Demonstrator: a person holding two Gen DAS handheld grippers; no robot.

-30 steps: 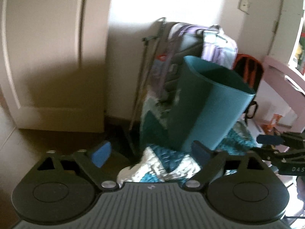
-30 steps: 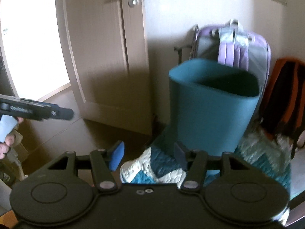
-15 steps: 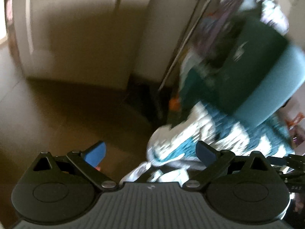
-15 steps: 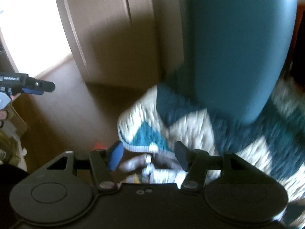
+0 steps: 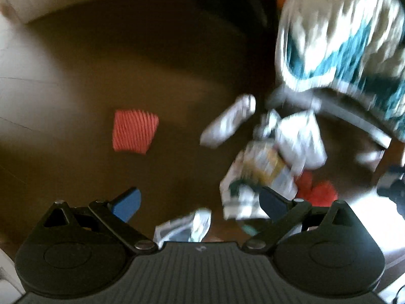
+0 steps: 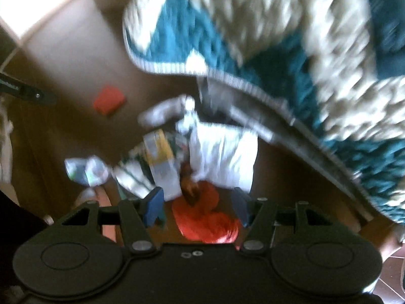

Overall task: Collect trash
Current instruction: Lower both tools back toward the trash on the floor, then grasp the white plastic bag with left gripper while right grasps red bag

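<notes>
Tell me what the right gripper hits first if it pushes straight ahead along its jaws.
Most likely the crumpled orange-red piece of trash on the brown floor: it lies right between the open jaws of the right gripper. The white crumpled paper lies just beyond it. The picture is blurred, so depth is uncertain.

Both views are heavily motion-blurred; the teal-and-white blanket (image 6: pixel 291 58) and the trash pile (image 5: pixel 265 157) smear into streaks. The brown floor (image 5: pixel 126 63) sits dim, daylight glares at the upper left, and fisheye bending darkens the corners
</notes>
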